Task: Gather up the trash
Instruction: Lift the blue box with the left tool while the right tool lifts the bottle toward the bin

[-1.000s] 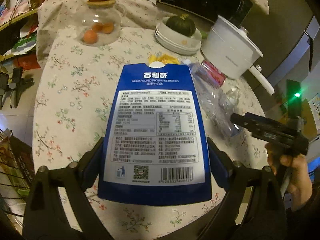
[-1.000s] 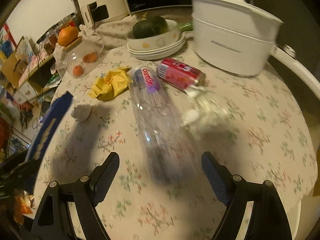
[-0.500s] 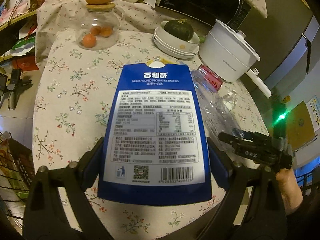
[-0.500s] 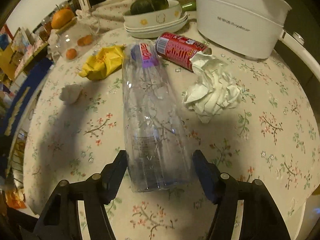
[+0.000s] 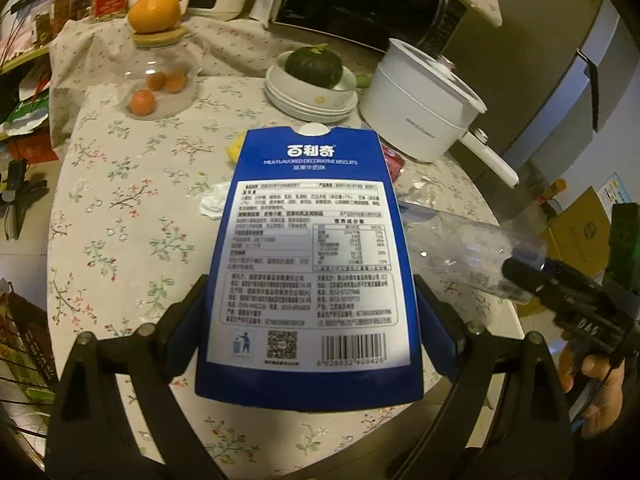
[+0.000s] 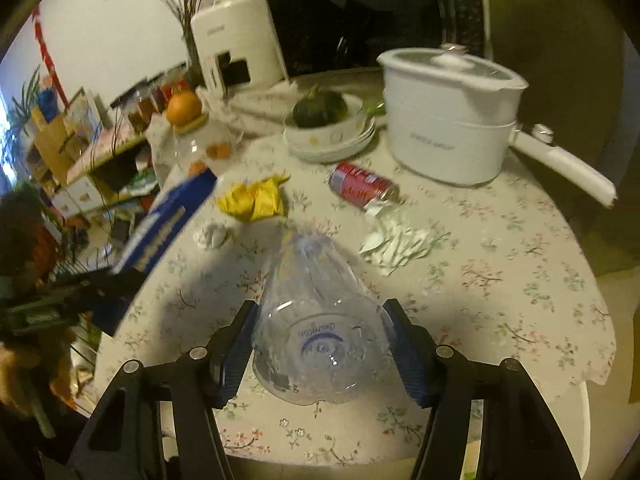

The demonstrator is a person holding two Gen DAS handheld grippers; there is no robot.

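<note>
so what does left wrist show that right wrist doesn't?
Left wrist only: the blue biscuit box's printed back label with barcode, clamped in the left tool, and the person's hand on the right tool.

Right wrist only: the crumpled white paper by the red can's mouth, and the clear bottle's base, gripped between the right tool's pads.

Both: box, bottle, yellow wrapper, red can, small white wad, white pot, squash bowl.

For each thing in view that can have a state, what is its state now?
Left gripper: shut on the blue biscuit box.
Right gripper: jaws just closing, shut on the clear plastic bottle, lifted.
Red can: lying on its side.
Yellow wrapper: crumpled.
White pot: lid on.
</note>
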